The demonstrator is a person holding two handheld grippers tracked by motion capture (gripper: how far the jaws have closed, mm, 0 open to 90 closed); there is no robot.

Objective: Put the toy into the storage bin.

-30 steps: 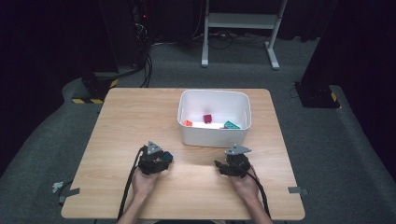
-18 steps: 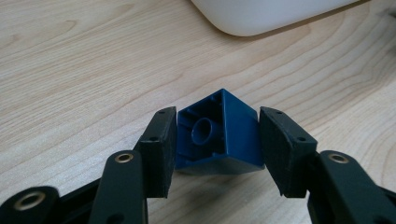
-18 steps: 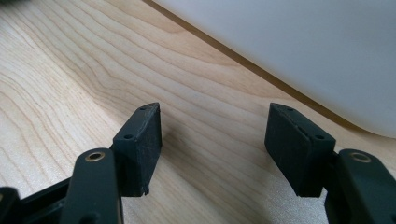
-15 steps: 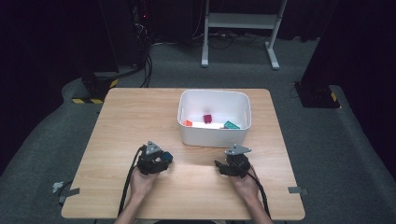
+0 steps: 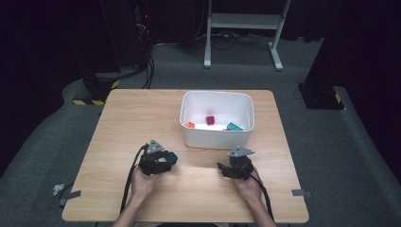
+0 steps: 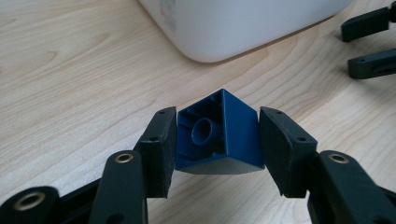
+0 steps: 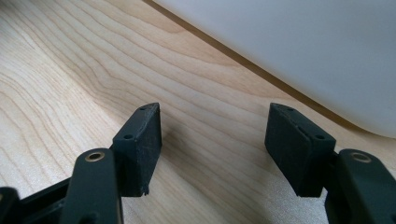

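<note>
My left gripper (image 6: 217, 140) is shut on a dark blue brick (image 6: 219, 135), hollow underside toward the camera, held just above the wooden table (image 5: 137, 118). From the high view the left gripper (image 5: 168, 160) and its blue brick (image 5: 171, 156) sit left of centre near the front. My right gripper (image 7: 215, 144) stands open over bare wood with nothing between its pads; it rests low at the front right (image 5: 226, 169). The white bin (image 5: 216, 136) stands just beyond both grippers, holding a dark red brick (image 5: 210, 119), an orange piece (image 5: 189, 125) and a teal piece (image 5: 233, 126).
The bin's rounded white wall (image 6: 243, 23) looms close ahead of the left gripper, and the same wall (image 7: 303, 51) fills the upper right of the right gripper view. The right gripper's jaws (image 6: 369, 42) show at the far right of the left gripper view.
The left gripper has risen a little with the blue brick held. The right gripper has stayed put.
</note>
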